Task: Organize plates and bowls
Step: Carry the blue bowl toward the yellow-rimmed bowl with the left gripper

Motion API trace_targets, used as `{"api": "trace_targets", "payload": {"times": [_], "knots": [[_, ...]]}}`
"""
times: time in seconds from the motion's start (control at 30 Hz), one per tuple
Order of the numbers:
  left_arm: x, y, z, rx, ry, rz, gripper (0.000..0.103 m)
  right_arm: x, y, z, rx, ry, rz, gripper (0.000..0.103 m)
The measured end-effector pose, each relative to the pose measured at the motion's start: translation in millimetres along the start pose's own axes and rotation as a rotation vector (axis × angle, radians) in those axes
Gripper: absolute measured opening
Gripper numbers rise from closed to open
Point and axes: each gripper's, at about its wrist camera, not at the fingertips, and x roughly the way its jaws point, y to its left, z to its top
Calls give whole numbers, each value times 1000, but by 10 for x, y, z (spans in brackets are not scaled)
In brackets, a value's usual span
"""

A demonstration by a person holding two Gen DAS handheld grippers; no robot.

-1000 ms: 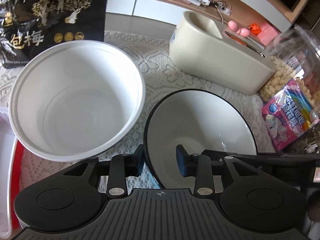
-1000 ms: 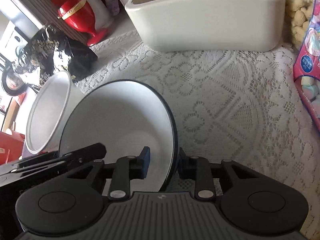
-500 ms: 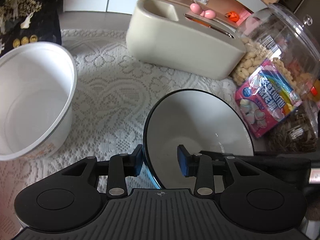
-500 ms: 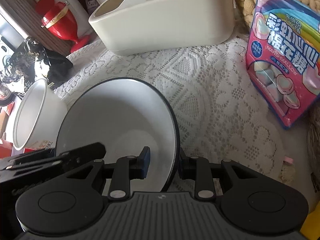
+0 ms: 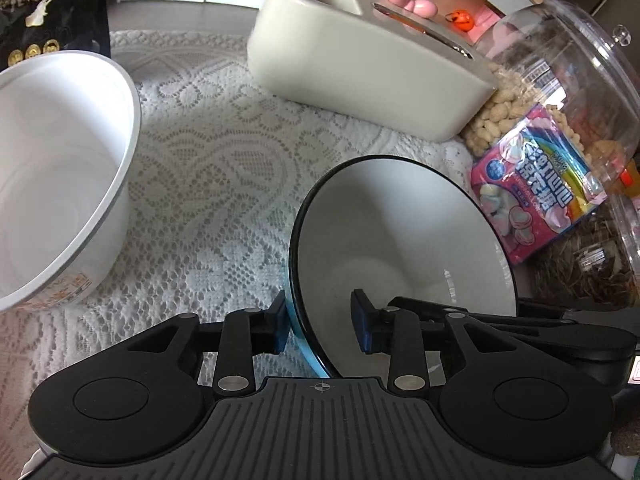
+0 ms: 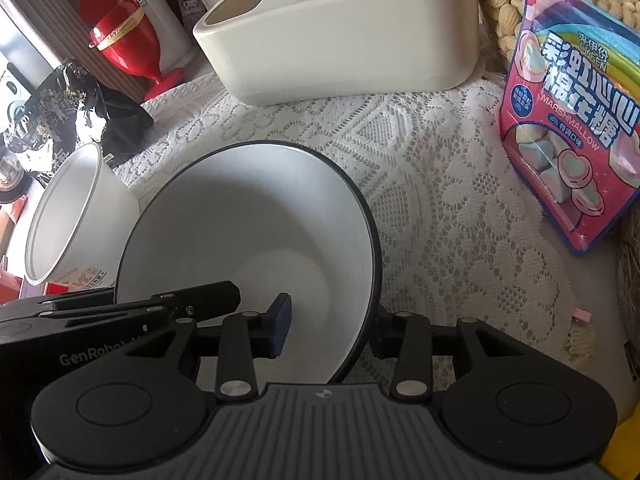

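A white bowl with a dark rim and pale blue outside [image 5: 400, 236] is held between both grippers over the lace tablecloth. My left gripper [image 5: 320, 328] straddles its left rim, one pad outside, one inside. My right gripper [image 6: 328, 332] straddles its right rim [image 6: 360, 216] the same way. The pads stand a little off the wall in both views, so the grip is unclear. A larger plain white paper bowl [image 5: 52, 176] stands upright to the left, also seen in the right wrist view [image 6: 68, 216].
A cream ceramic box [image 5: 360, 60] stands behind. A pink marshmallow bag [image 5: 532, 196] and a clear jar of peanuts [image 5: 560, 92] stand at right. A black snack bag [image 5: 44, 12] and a red goblet-shaped jar [image 6: 120, 40] are at back left.
Both grippers carried the dark-rimmed bowl to the right, away from the white paper bowl and toward the marshmallow bag. The gaps between pads look slightly wider.
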Motion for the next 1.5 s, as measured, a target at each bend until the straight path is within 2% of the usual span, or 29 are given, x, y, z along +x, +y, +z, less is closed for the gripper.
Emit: {"api": "trace_targets", "payload": {"times": [0.17, 0.4, 0.63, 0.87, 1.2, 1.5], "knots": [[27, 37, 5, -29, 9, -16, 34, -4, 7, -11, -9, -2, -3, 39], [0, -6, 6, -16, 14, 16, 34, -18, 36, -31, -21, -11, -15, 37], [-148, -112, 45, 4, -14, 54, 34, -99, 34, -22, -19, -28, 13, 37], [-298, -198, 39, 13, -46, 59, 34, -277, 44, -14, -28, -78, 22, 36], [-684, -384, -47, 44, -105, 30, 35, -737, 112, -105, -45, -145, 36, 36], [-1064, -759, -392, 103, -134, -4, 35, -1297, 62, -411, -73, -204, 19, 36]]}}
